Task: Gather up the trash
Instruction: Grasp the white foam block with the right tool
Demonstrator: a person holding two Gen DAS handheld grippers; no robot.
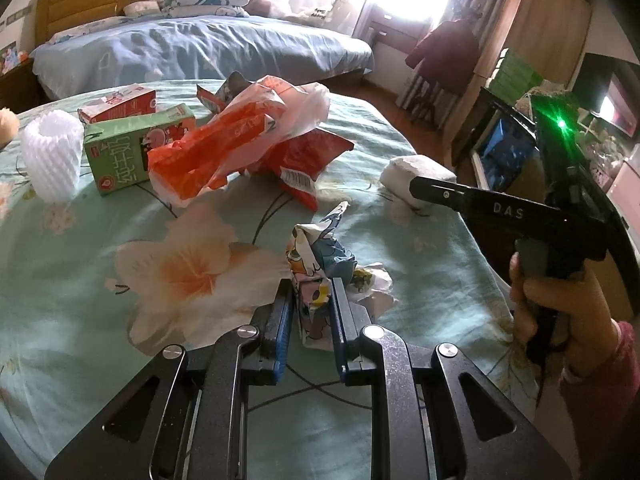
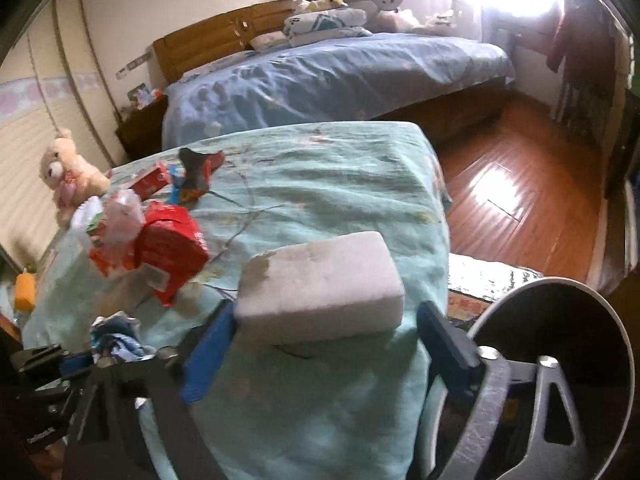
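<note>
A crumpled cartoon-printed wrapper [image 1: 320,252] lies on the teal floral tablecloth [image 1: 80,260], and my left gripper [image 1: 312,292] is shut on its near end. White crumpled paper [image 1: 374,286] sits just right of it. A white foam block [image 2: 320,284] rests near the table's right edge. My right gripper [image 2: 324,328] stands open around it. Its left blue pad [image 2: 212,340] is at the block's corner, while the right finger [image 2: 444,344] is clear of it. In the left wrist view a hand holds that gripper, its black finger [image 1: 436,194] against the foam block [image 1: 416,166].
More litter is piled at the far left: a green milk carton [image 1: 136,152], a red carton [image 1: 120,106], an orange-and-white plastic bag [image 1: 240,132], a red wrapper [image 1: 308,160] and a white foam net sleeve [image 1: 52,152]. A round metal bin [image 2: 560,360] stands beside the table's right edge.
</note>
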